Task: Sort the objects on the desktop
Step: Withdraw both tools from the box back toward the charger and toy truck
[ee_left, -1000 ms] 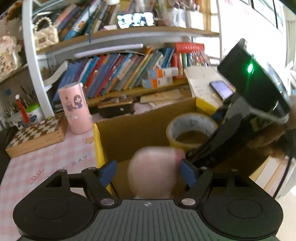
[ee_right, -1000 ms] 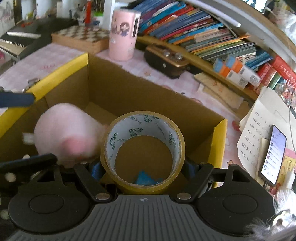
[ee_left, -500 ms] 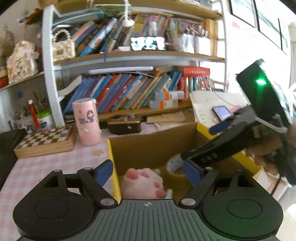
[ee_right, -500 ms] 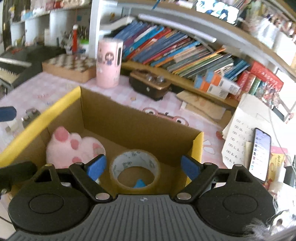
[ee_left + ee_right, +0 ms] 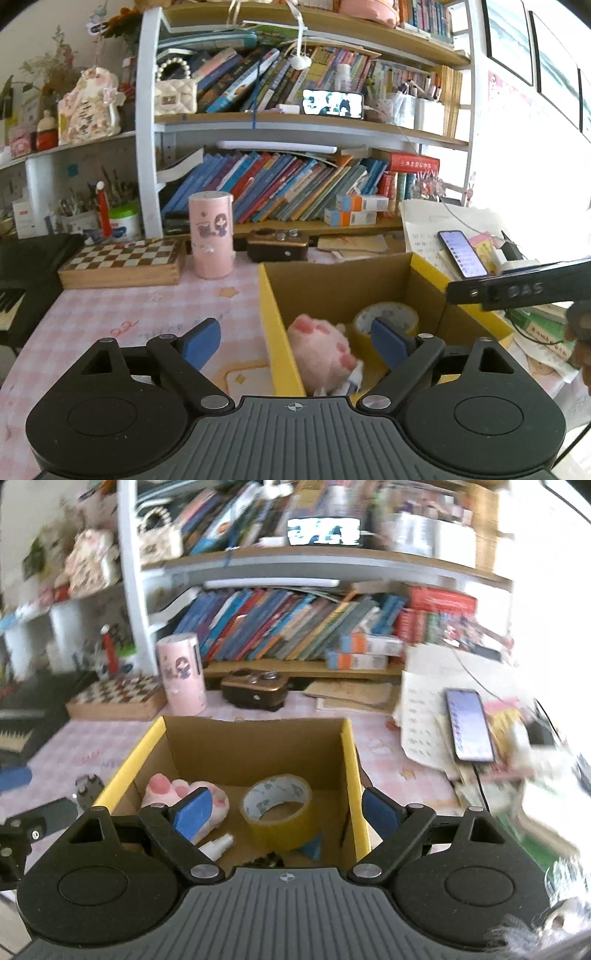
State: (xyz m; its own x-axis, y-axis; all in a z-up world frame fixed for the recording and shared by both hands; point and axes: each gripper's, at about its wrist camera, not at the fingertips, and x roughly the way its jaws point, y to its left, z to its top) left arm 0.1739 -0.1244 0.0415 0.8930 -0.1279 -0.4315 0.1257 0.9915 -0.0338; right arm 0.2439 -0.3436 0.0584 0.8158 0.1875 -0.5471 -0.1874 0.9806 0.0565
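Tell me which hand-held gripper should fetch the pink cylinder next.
Left, probably. The left hand-held gripper is open and empty on the box's left, the pink cylinder's side; the right hand-held gripper sits over the box.

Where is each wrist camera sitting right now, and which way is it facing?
Left wrist: behind the open left gripper, above the box's left wall, facing the bookshelf; the right gripper's finger crosses at the right edge.
Right wrist: behind the open right gripper, centred over the cardboard box, looking down into it and toward the shelf; part of the left gripper shows at the left edge.
Shared: box, pink paw plush, tape roll, pink canister, chessboard, phone. Both jaws have just been opening, nothing between them.
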